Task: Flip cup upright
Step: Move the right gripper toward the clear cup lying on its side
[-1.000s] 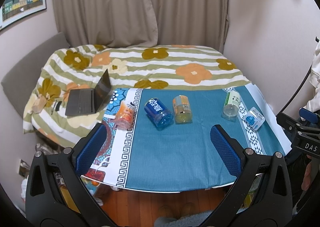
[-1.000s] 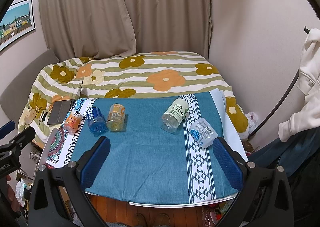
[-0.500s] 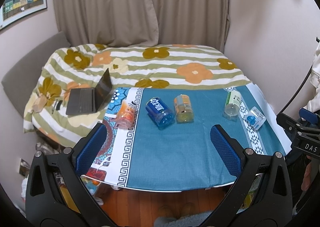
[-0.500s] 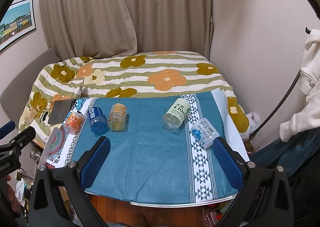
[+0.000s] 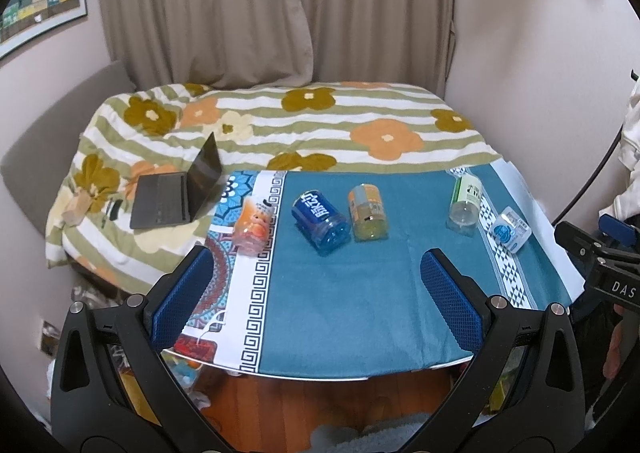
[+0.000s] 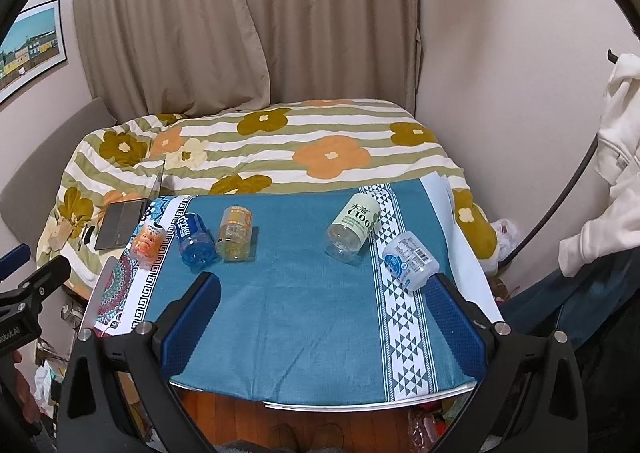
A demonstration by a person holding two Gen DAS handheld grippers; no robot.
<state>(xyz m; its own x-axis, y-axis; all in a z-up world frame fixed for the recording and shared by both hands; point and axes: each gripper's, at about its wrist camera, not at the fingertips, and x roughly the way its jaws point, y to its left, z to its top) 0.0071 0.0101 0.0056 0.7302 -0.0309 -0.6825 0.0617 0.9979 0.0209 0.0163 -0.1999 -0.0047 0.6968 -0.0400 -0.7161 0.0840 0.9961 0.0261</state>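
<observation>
Several plastic cups lie on their sides on the blue cloth-covered table (image 5: 340, 305): an orange printed cup (image 5: 252, 227) at the left, a blue cup (image 5: 320, 222), a yellow-orange cup (image 5: 367, 212), a green-and-white cup (image 5: 465, 202) and a clear cup with a blue label (image 5: 510, 229) at the right. They also show in the right wrist view: orange (image 6: 149, 241), blue (image 6: 194, 239), yellow (image 6: 235, 228), green-white (image 6: 354, 227), clear (image 6: 410, 261). My left gripper (image 5: 316, 293) is open and empty above the table's near edge. My right gripper (image 6: 324, 317) is open and empty, its right finger close to the clear cup.
A bed with a flowered striped quilt (image 5: 320, 121) stands behind the table, with an open laptop (image 5: 180, 193) on its left part. Curtains and walls lie behind. White clothing (image 6: 616, 157) hangs at the right. Wooden floor (image 5: 300, 405) shows below the table edge.
Both grippers have drifted slightly back and up, so the table sits a little lower in view. The cups have not moved. Both grippers stay open.
</observation>
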